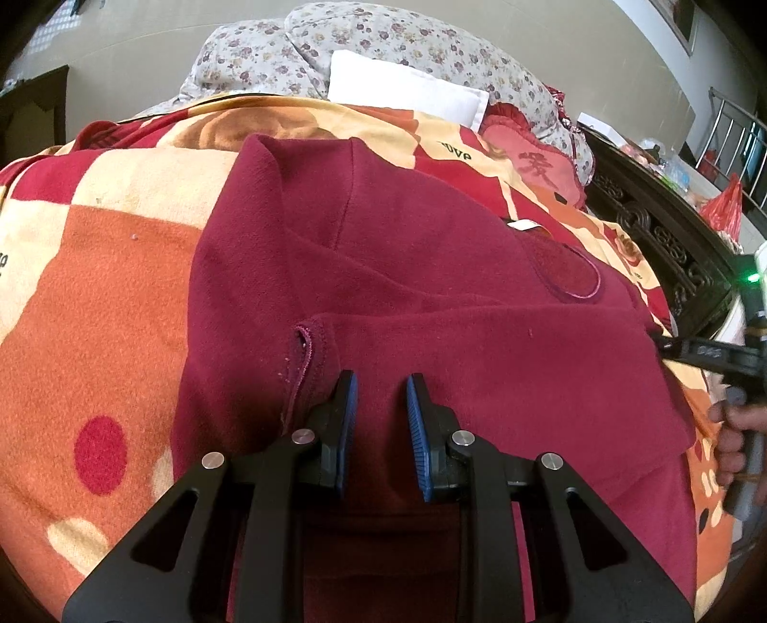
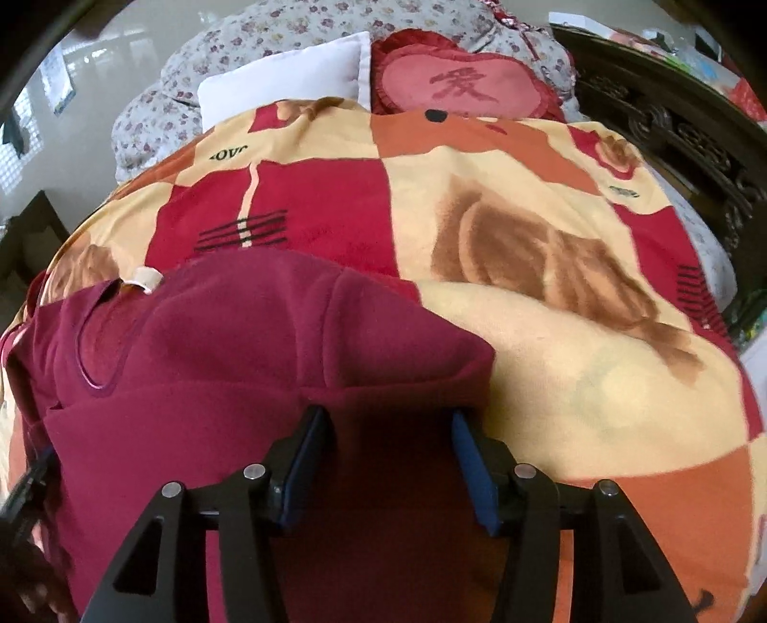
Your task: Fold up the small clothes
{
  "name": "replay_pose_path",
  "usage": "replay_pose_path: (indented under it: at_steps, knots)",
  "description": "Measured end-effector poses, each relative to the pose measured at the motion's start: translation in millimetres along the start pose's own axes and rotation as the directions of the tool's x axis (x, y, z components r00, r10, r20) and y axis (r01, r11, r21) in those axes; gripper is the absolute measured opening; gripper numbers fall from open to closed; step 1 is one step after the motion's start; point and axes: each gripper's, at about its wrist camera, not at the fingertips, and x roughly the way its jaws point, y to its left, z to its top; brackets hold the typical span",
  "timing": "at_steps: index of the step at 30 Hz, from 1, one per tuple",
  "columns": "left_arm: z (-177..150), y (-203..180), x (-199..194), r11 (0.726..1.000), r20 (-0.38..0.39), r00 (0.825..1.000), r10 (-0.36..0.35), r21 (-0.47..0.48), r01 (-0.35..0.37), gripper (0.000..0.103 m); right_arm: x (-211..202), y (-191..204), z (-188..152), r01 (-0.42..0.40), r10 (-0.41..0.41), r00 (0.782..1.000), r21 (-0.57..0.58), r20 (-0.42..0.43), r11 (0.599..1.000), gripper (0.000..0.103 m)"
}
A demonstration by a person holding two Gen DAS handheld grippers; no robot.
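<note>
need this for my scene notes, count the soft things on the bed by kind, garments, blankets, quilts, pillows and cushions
garment: 1, the maroon top
blanket: 1, the orange and red patterned blanket
quilt: 1, the floral quilt bunched at the far end
pillow: 1, the white pillow
cushion: 1, the red heart cushion
total: 5
</note>
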Motion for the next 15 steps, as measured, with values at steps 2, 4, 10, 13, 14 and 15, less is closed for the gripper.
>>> replay_pose_path:
  at_steps: [2,4,10,13,14,15]
  knots:
    - [0.1,0.1,0.6,1.0,0.0,1.0,-0.002,-0.001,0.002,0.02,-24.5,3.2,-5.2,-0.005,0.007,0.998,-0.034,0.057,0.999,0.052]
    - [0.1,0.1,0.9,1.0,0.0,1.0,-0.001,-0.001,0.001,0.02,-49.1,8.3,-17.8,-0.066,0.072,0.992,-0.063,0.107,0.996,0.052]
    - [0.1,0.2,0.8,1.0,-0.001,1.0,-0.001,-0.001,0.001,0.02,-50.2,27.4,-82.1,-0.134,0.142,0.989,-0.176,0.033,0.975,0.051]
    - [0.0,0.1,0.9,1.0,-0.001,1.0,-0.002,-0.002,0.002,0.02,-33.0,14.8,-102.9,-0.187,0.196,0.978,-0.116,0.068,0.975,0.053]
    - [0.1,0.1,0.9,1.0,-0.001,1.0,-0.002,-0.002,0.002,0.02,-31.2,11.4,-105.4,-0.203,0.212,0.974,-0.1,0.082,0.974,0.053]
    - [0.1,-0.1,1.1,1.0,-0.002,1.0,-0.001,-0.001,0.001,0.02,-30.3,9.9,-108.0,-0.211,0.22,0.97,-0.095,0.1,0.973,0.054]
